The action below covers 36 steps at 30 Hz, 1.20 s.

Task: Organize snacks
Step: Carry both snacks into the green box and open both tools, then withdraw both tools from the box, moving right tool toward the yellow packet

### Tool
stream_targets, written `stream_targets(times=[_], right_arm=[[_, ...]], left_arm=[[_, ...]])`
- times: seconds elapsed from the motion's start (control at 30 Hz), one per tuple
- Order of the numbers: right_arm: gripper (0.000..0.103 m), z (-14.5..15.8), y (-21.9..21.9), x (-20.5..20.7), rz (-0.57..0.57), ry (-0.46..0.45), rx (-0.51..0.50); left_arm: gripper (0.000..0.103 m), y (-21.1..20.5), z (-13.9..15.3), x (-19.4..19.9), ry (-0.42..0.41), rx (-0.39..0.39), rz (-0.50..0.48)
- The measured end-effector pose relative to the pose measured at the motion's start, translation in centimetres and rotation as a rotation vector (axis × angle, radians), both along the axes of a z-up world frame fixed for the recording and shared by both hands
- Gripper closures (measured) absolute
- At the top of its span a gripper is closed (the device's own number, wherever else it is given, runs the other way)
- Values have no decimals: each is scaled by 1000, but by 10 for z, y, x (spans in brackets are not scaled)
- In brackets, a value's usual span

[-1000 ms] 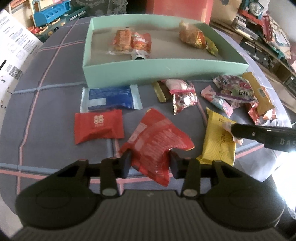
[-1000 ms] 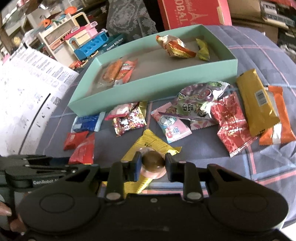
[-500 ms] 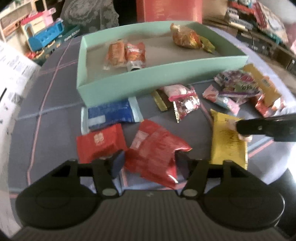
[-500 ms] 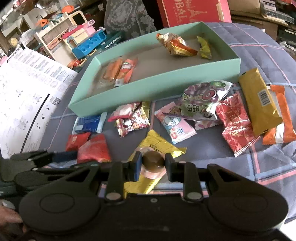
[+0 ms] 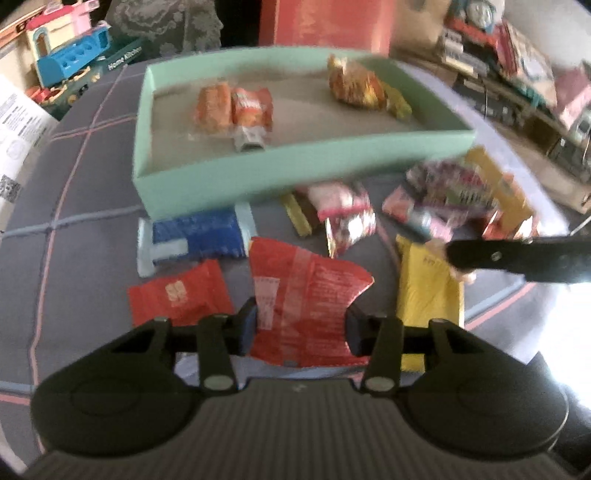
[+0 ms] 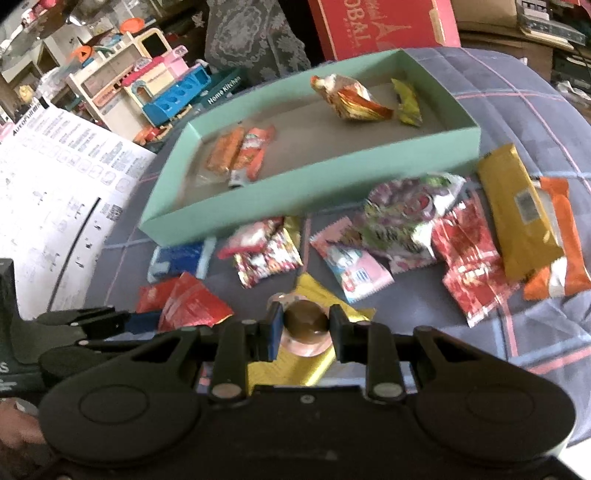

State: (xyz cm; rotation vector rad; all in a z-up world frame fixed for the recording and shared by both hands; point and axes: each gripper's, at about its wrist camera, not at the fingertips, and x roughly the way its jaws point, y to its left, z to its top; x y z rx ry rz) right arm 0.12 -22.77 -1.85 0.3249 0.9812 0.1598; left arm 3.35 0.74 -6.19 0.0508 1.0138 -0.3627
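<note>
My left gripper (image 5: 301, 328) is closing its jaws, and both pads touch the edges of a large red snack packet (image 5: 306, 291) lying on the grey checked cloth. My right gripper (image 6: 304, 325) is shut on a small round brown candy in a pink-rimmed cup (image 6: 306, 320), held over a yellow packet (image 6: 314, 291). Behind them stands the teal box (image 5: 295, 173), with orange packets (image 5: 232, 107) at its left and a gold-orange wrapper (image 5: 354, 85) at its right. One black finger of the right gripper (image 5: 517, 258) shows over the yellow packet (image 5: 424, 295).
A small red packet (image 5: 177, 295) and a blue packet (image 5: 199, 236) lie left of the held one. Several loose snacks (image 6: 406, 221) are heaped right of centre, with a mustard bar (image 6: 521, 206) and an orange bar (image 6: 561, 236). Toys and a red carton (image 6: 384, 22) crowd the back; printed sheets (image 6: 55, 184) lie left.
The left jaws spread wider around the red packet, then came back in against it; the packet lies flatter between them. The right gripper kept its hold on the candy and stayed put.
</note>
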Motion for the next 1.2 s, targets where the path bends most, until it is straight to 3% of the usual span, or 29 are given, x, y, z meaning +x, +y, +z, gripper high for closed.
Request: stream_targets(times=[0.1, 0.23, 0.4, 0.57, 0.77, 0.8, 0.83, 0.87, 0.9, 0.93, 1.2], right_arm=[[77, 11, 1, 12, 10, -23, 22], [77, 29, 5, 38, 24, -72, 29], [77, 46, 10, 84, 24, -128, 40], [77, 42, 9, 122, 7, -109, 50], [74, 20, 4, 143, -24, -48, 68], [66, 18, 3, 144, -29, -43, 79], [49, 16, 2, 144, -37, -40, 88], [37, 15, 1, 144, -46, -43, 93], [14, 16, -1, 144, -57, -51, 94], [4, 17, -2, 141, -66, -66, 95], [0, 25, -14, 123, -77, -95, 99]], left_arm=[[58, 10, 22, 6, -31, -44, 29], [58, 19, 48, 29, -104, -32, 75], [58, 27, 66, 77, -135, -14, 139], [58, 27, 65, 116, -119, 2, 166], [53, 20, 46, 136, -74, 39, 183], [43, 20, 43, 137, -70, 50, 196], [32, 20, 41, 138, -68, 62, 207], [6, 19, 39, 138, -67, 74, 220], [0, 20, 38, 137, -74, 85, 234], [0, 20, 38, 135, -88, 96, 245], [0, 13, 41, 120, -87, 117, 249]])
